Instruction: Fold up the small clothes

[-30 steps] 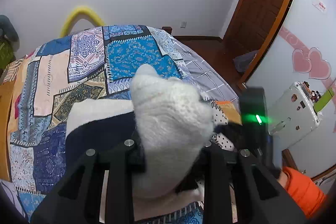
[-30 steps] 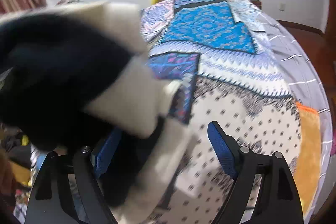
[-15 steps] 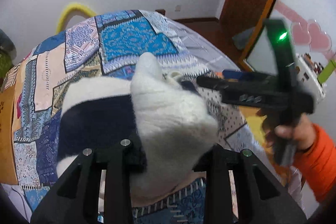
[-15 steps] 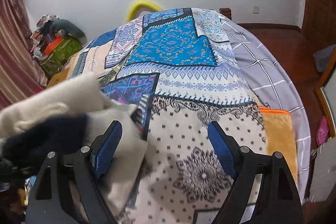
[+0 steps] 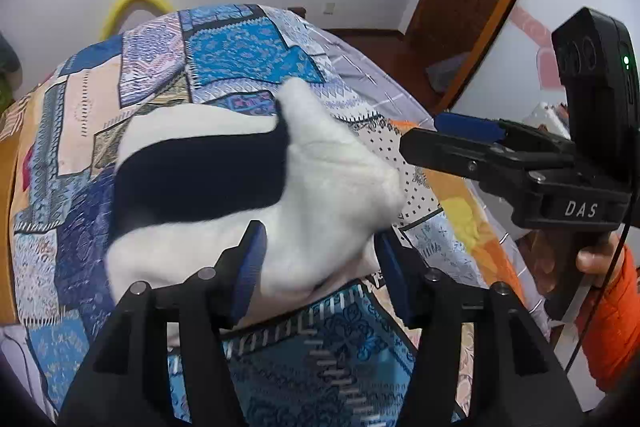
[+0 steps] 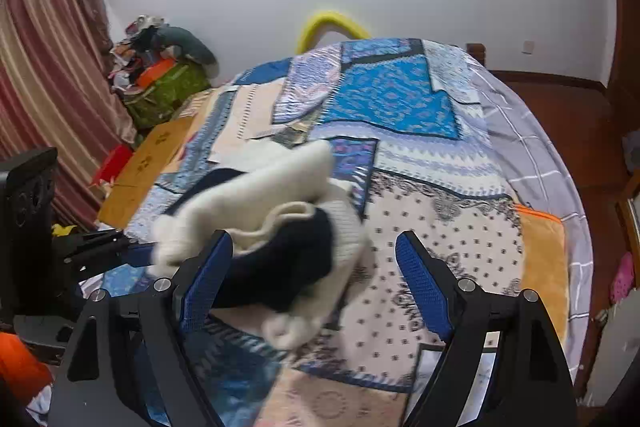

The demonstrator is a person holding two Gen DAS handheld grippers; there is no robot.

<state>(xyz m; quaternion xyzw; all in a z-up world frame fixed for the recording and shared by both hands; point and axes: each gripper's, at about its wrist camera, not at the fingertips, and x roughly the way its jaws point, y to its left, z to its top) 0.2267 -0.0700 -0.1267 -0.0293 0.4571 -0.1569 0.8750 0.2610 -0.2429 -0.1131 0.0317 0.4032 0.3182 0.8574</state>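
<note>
Sweater — fuzzy white with a navy band — lies bunched on the patchwork bedspread at the centre of the left wrist view. Left gripper has just been opening, its blue pads flanking the white knit without pinching it. Right gripper — spread wide, holding nothing — hangs at lower centre of its own view.
</note>
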